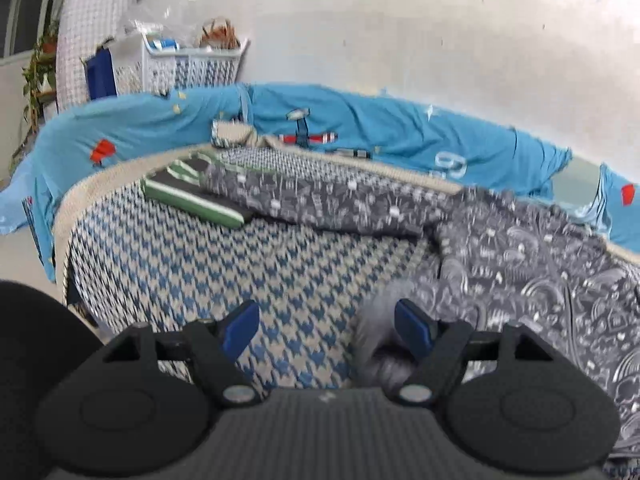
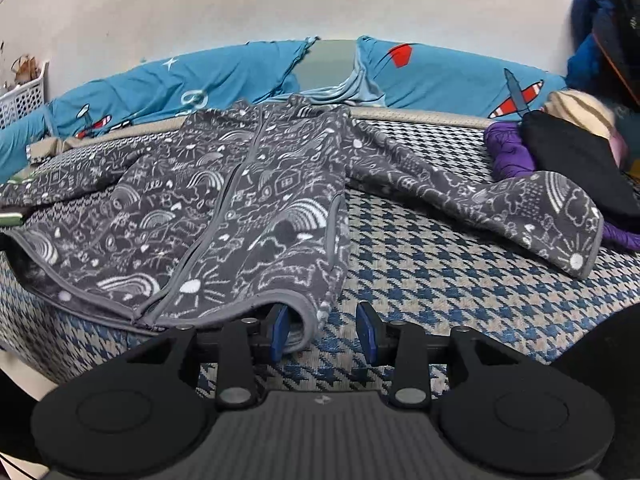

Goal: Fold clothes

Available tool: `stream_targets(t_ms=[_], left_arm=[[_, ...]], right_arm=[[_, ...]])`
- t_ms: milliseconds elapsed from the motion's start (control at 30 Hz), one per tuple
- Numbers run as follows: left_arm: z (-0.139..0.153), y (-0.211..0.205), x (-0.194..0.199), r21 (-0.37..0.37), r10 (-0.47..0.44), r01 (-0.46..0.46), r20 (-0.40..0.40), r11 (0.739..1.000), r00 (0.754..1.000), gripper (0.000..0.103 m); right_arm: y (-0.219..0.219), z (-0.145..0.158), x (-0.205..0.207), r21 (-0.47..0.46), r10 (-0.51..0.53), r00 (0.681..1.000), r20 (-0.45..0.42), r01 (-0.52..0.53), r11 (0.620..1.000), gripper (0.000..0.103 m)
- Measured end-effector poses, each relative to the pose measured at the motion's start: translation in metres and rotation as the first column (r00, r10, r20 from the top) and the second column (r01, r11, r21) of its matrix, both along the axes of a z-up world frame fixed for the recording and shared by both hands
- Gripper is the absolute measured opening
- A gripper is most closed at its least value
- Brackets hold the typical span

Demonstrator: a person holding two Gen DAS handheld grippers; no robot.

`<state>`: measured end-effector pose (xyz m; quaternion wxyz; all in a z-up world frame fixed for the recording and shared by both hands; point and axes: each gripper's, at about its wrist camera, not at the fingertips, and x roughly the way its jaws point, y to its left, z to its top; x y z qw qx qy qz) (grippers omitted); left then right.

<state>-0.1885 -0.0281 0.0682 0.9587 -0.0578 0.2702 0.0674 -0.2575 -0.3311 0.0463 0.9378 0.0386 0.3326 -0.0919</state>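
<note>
Grey doodle-print fleece jacket [image 2: 224,216] spread flat, zip up, on the blue-and-beige houndstooth bedcover [image 2: 440,264], sleeves stretched out to both sides. Left gripper [image 1: 328,330] parted wide over bare bedcover, right pad just beside the jacket's blurred hem, nothing pinched. Right gripper [image 2: 325,332] parted at the hem corner, cloth lying loose against the left pad, not clamped. Purple garment [image 2: 508,152] and black cloth [image 2: 576,164] heaped by the far sleeve.
</note>
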Motion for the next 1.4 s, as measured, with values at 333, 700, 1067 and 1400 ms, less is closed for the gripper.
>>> stream_targets(t_ms=[333, 700, 1067, 1400], left_arm=[[-0.003, -0.002, 0.011, -0.056, -0.082, 0.079, -0.044, 0.995, 0.996, 0.076], [-0.014, -0.028, 0.046, -0.04, -0.204, 0.201, -0.11, 0.979, 0.973, 0.082], [-0.016, -0.03, 0.106, -0.064, -0.278, 0.272, -0.114, 0.96, 0.954, 0.081], [-0.026, -0.032, 0.167, -0.17, -0.309, 0.282, -0.158, 0.944, 0.938, 0.081]], right_arm=[[0.002, 0.006, -0.008, 0.016, 0.008, 0.999, 0.043, -0.009, 1.0, 0.035], [0.001, 0.011, 0.012, 0.071, 0.068, 0.996, 0.053, -0.071, 0.995, 0.035], [0.014, 0.006, 0.055, 0.053, 0.226, 0.974, 0.025, -0.227, 0.972, 0.035], [0.029, 0.002, 0.099, 0.002, 0.349, 0.937, -0.004, -0.349, 0.937, 0.036]])
